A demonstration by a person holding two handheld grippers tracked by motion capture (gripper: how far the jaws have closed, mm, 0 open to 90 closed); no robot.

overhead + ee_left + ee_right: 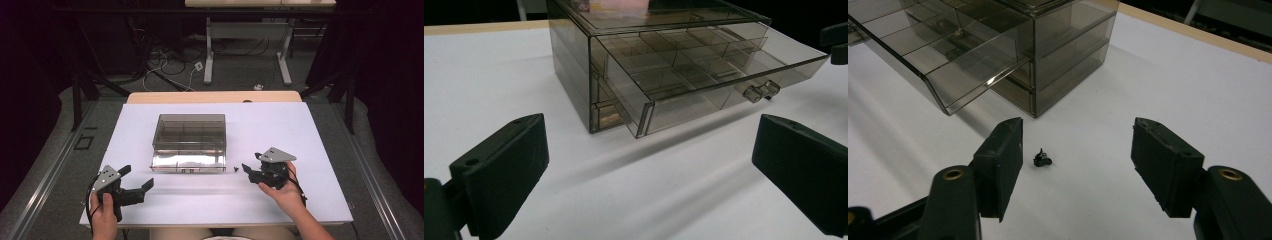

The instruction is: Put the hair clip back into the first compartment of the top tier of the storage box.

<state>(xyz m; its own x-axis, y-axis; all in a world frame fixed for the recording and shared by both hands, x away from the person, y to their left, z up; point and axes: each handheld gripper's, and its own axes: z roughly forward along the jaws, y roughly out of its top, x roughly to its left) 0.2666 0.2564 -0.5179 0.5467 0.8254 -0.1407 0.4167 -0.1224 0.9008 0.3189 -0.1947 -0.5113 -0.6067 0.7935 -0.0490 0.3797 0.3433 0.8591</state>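
Smoked organizer mid-frame with top drawer pulled out, left gripper wide open lower left, right gripper half-open, empty, beside a tiny black part.

Your left gripper rests low at your left, jaws spread wide. Your right gripper points left, jaws parted and empty.

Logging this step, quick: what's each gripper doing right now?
Left gripper: open, holding nothing.
Right gripper: open, nothing gripped; a small black part lies on the table between its jaws.
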